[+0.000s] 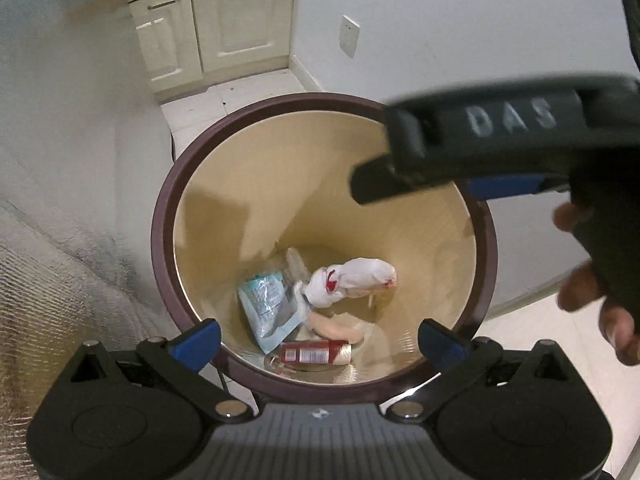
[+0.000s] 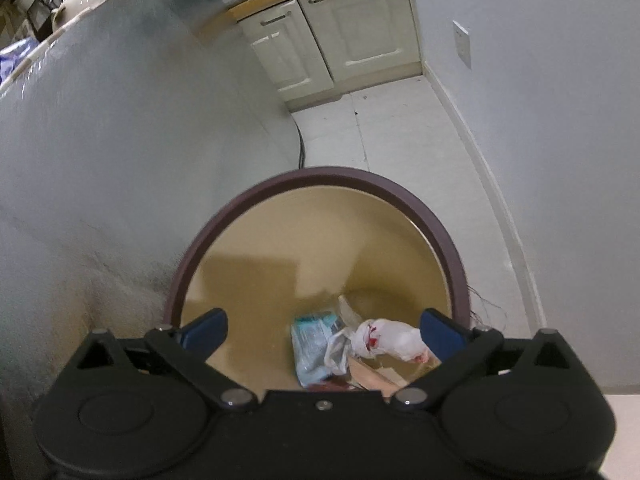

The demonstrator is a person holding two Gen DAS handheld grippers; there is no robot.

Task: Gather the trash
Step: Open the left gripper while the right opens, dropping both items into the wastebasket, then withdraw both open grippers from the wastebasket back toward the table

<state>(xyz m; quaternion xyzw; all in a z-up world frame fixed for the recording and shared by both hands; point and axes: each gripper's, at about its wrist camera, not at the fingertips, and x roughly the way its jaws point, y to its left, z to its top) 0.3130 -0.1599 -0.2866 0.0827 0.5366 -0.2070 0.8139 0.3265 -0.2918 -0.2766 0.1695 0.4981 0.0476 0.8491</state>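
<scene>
Above the round brown-rimmed tan trash bin, left gripper and right gripper: fingers wide, holding nothing. Inside, a white crumpled bag, a blue wrapper.

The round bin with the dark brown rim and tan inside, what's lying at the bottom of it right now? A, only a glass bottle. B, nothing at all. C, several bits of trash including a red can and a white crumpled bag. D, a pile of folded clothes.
C: looking down into the round bin with the dark brown rim, a red can, a white crumpled bag and a light blue packet lie at its bottom.
</scene>
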